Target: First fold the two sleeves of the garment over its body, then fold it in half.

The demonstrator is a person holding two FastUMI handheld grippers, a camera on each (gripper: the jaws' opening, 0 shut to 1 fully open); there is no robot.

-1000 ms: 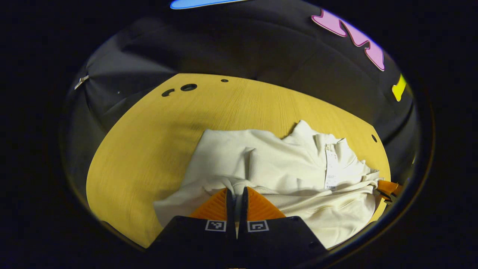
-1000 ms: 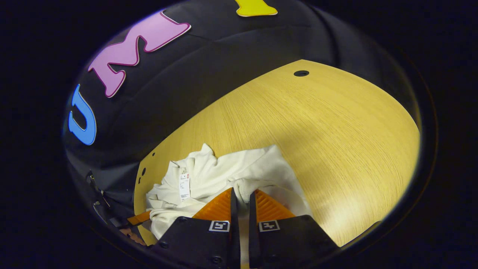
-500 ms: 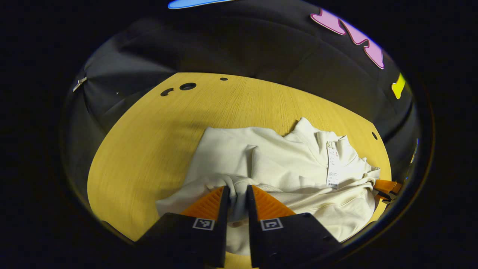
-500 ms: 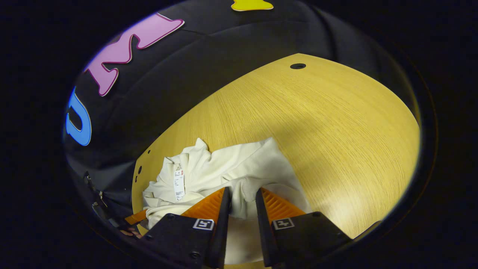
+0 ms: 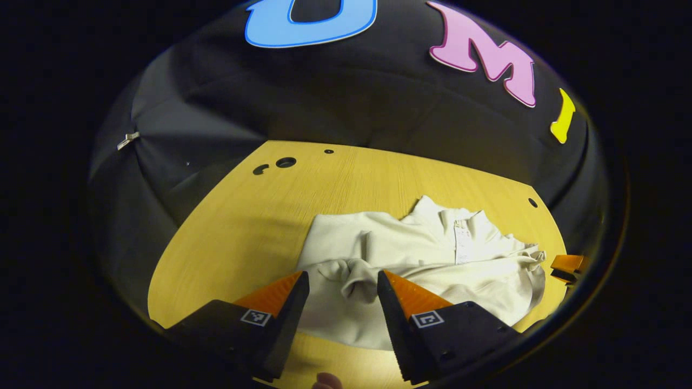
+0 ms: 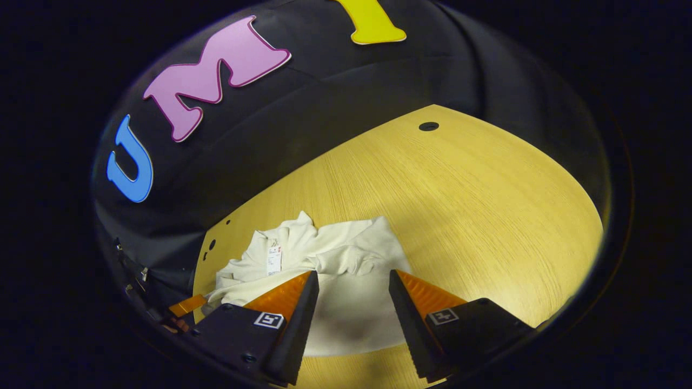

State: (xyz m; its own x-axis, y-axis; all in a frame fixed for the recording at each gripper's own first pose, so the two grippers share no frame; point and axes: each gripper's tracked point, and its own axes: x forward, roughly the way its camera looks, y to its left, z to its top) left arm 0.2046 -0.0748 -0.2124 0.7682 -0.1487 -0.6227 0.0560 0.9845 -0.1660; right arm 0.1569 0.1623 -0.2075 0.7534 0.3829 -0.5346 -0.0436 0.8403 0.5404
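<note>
Fingers (image 5: 294, 289) apart above garment (image 5: 421, 259)

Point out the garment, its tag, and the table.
garment (image 5: 432, 286): left gripper view, on its folded body.
tag (image 6: 273, 260): right gripper view, on the middle of the tag.
table (image 6: 486, 205): right gripper view, on its bare top.

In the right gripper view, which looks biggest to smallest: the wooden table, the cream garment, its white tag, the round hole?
1. Yellow wooden table
2. Cream folded garment
3. White paper tag and dark round hole: alike, and at different distances, so unranked.
</note>
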